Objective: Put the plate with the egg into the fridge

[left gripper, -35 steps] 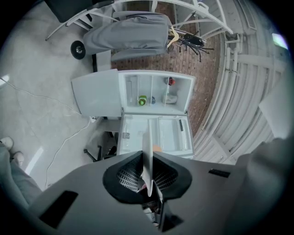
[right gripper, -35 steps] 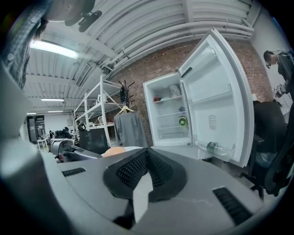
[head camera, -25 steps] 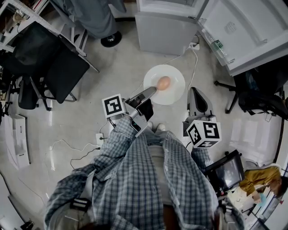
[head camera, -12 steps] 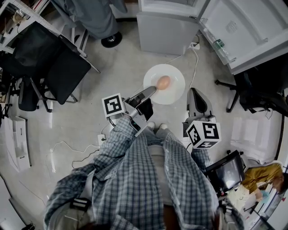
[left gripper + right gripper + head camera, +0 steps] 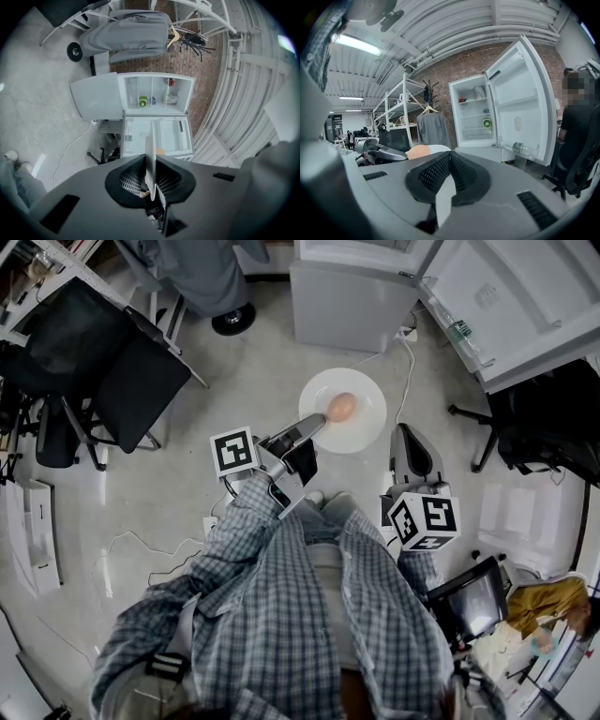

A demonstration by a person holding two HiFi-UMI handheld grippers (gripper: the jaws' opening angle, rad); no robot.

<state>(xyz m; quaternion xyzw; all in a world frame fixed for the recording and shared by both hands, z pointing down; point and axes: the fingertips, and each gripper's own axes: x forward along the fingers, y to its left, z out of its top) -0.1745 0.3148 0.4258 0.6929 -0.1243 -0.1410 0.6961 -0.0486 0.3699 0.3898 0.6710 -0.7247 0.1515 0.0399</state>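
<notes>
A white plate with a brown egg on it hangs level above the floor, in front of the open fridge. My left gripper is shut on the plate's near left rim. In the left gripper view the plate stands edge-on between the jaws, with the egg peeking out beside it and the fridge's shelves ahead. My right gripper hangs to the right of the plate, shut and holding nothing. The right gripper view shows the egg and the left gripper.
The fridge door swings wide open to the right, a bottle in its rack. A white cable lies on the floor. Black chairs stand at left and another at right. A person's legs are beside the fridge.
The plate with the egg and my left gripper have shifted slightly forward, toward the fridge. The right gripper has hardly moved.
</notes>
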